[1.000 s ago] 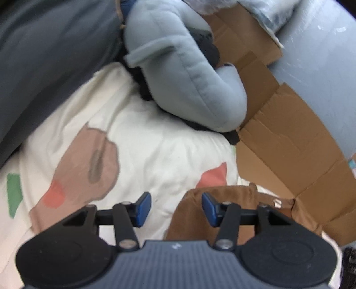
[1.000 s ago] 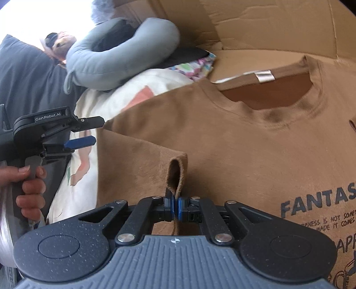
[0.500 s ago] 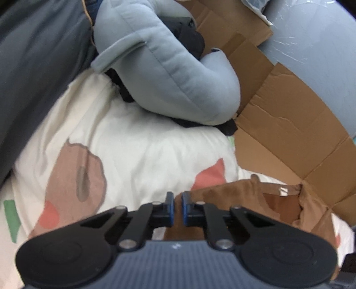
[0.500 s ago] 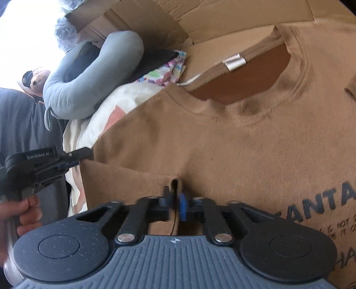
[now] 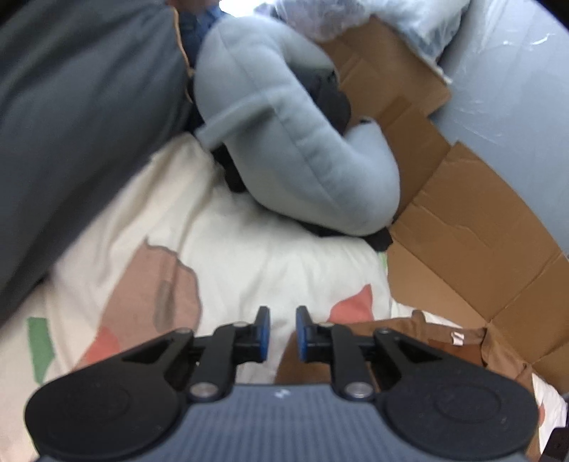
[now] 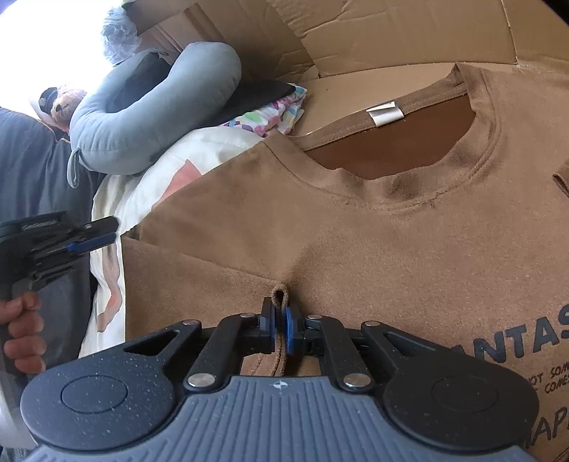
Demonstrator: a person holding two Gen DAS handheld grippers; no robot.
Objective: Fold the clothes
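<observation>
A padded grey pillow (image 6: 149, 117) curls beside flat cardboard (image 6: 391, 32). The left gripper (image 5: 281, 328) stands narrowly parted, empty, having just reopened slightly off the soft brown T-shirt (image 6: 355, 231), which lies on the bed. The right gripper (image 6: 279, 321) pinches its folded sleeve edge, as before.

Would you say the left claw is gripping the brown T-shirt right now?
No, the left claw stands slightly open with only white bedding showing in its gap, and the brown T-shirt lies off to its side.
</observation>
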